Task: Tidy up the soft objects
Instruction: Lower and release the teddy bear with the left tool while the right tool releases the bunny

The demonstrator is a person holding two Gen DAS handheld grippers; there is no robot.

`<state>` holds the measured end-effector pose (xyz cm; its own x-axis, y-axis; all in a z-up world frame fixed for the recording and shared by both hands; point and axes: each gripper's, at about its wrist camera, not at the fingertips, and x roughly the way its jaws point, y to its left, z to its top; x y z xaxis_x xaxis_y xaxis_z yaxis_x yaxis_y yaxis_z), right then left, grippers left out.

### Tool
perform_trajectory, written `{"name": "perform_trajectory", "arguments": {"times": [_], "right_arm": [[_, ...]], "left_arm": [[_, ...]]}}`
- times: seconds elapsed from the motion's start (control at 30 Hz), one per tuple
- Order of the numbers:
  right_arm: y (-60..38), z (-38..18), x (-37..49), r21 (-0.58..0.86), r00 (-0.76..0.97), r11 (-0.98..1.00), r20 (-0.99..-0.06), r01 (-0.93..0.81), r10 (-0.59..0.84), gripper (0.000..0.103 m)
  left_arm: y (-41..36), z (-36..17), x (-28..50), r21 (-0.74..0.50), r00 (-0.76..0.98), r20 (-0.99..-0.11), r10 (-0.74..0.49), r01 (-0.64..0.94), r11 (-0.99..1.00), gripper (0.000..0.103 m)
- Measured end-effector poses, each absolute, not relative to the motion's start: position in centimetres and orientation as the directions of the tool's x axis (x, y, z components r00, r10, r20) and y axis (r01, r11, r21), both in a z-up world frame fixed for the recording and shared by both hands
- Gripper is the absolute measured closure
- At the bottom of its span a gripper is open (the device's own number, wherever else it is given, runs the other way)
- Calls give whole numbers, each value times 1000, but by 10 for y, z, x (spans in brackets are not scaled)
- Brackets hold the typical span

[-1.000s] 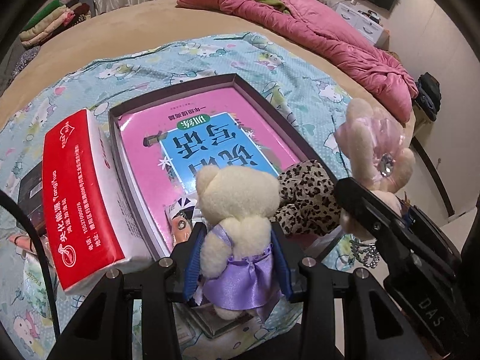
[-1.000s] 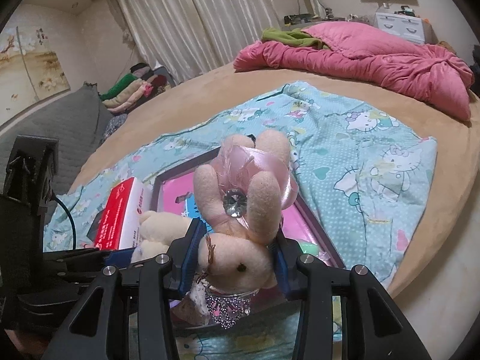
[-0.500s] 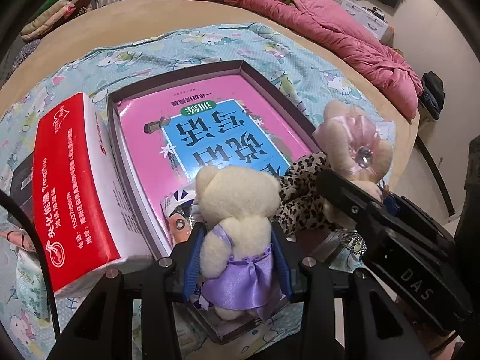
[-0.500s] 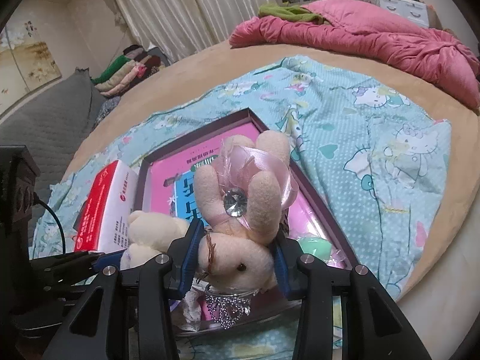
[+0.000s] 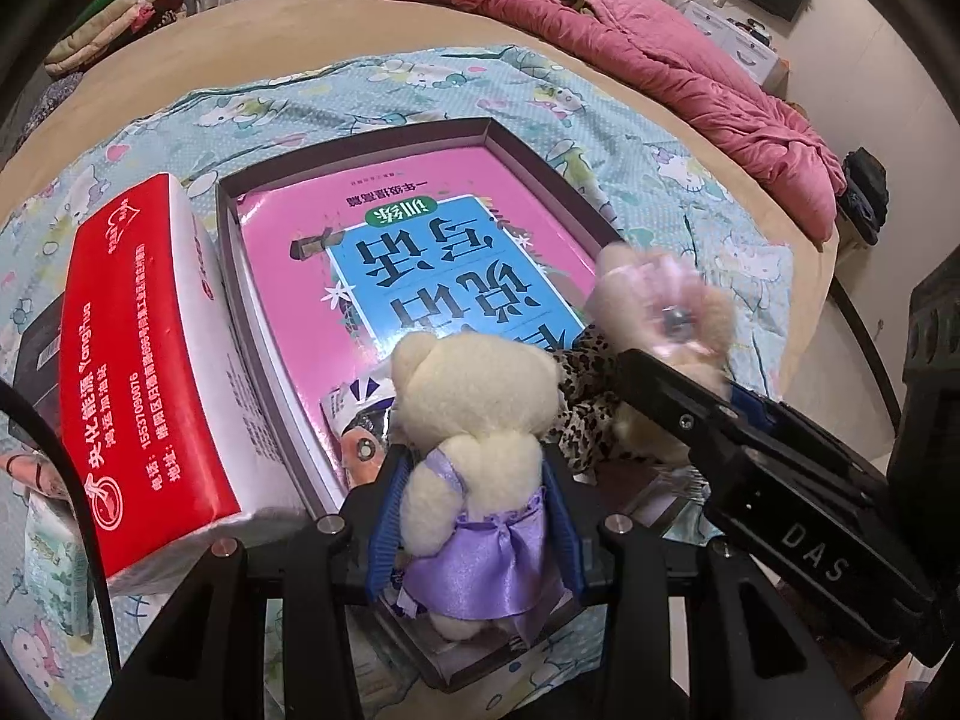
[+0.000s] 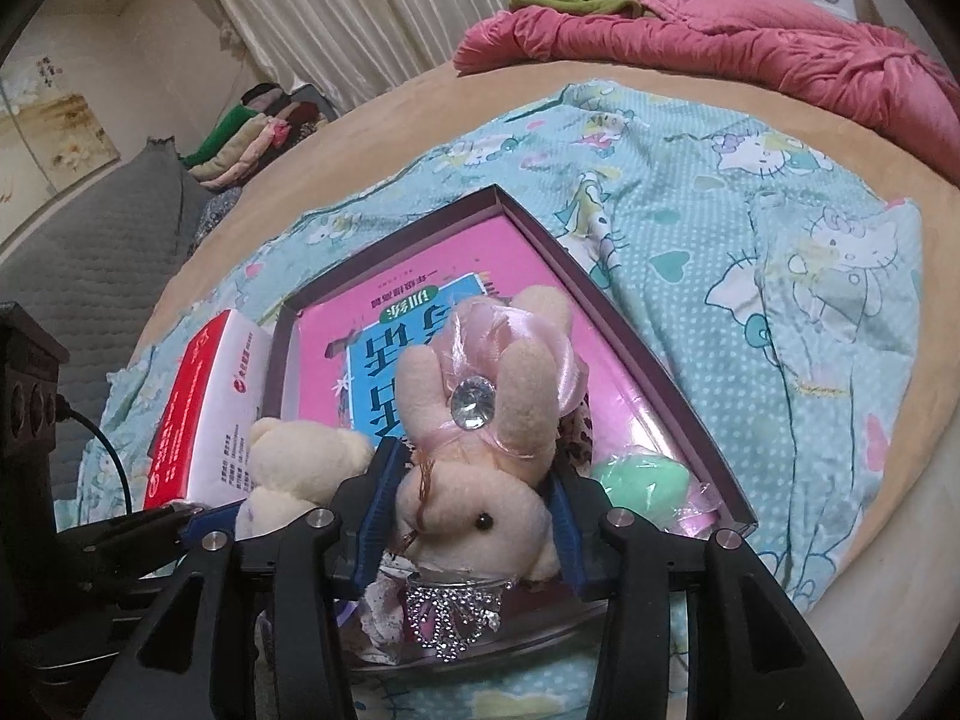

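Both plush toys hover over the shallow purple box (image 5: 540, 150): left fingers (image 5: 474, 522) clamp the cream purple-skirted bear (image 5: 474, 420), right fingers (image 6: 474, 522), just easing apart, flank the pink-bowed rabbit (image 6: 480, 420); next, release inside.

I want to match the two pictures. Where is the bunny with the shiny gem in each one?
Left wrist view: right of centre, blurred bunny behind the other gripper's black arm.
Right wrist view: bottom centre, between the blue fingers.
Shared landmark: the pink book in the box.

bed (image 6: 900, 540) (round, tan) | curtains (image 6: 360, 6) drawn | pink quilt (image 6: 750, 42)
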<state>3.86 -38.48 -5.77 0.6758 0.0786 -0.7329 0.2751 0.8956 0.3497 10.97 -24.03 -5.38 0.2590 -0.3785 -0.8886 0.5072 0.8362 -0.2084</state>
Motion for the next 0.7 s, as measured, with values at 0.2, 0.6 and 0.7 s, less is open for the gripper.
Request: {"name": "perform_trajectory", "arguments": {"times": [0.2, 0.6, 0.7], "right_arm": [[-383, -56, 39, 354, 682, 896, -727, 268, 83, 51], [-387, -45, 29, 357, 710, 888, -702, 289, 52, 40], [-392, -40, 24, 367, 724, 880, -688, 300, 40, 37]], "left_arm": [[-241, -55, 110, -207, 260, -889, -378, 508, 836, 60], [-243, -55, 109, -219, 253, -886, -388, 508, 833, 58], [-243, -55, 109, -220, 253, -886, -388, 507, 833, 56]]}}
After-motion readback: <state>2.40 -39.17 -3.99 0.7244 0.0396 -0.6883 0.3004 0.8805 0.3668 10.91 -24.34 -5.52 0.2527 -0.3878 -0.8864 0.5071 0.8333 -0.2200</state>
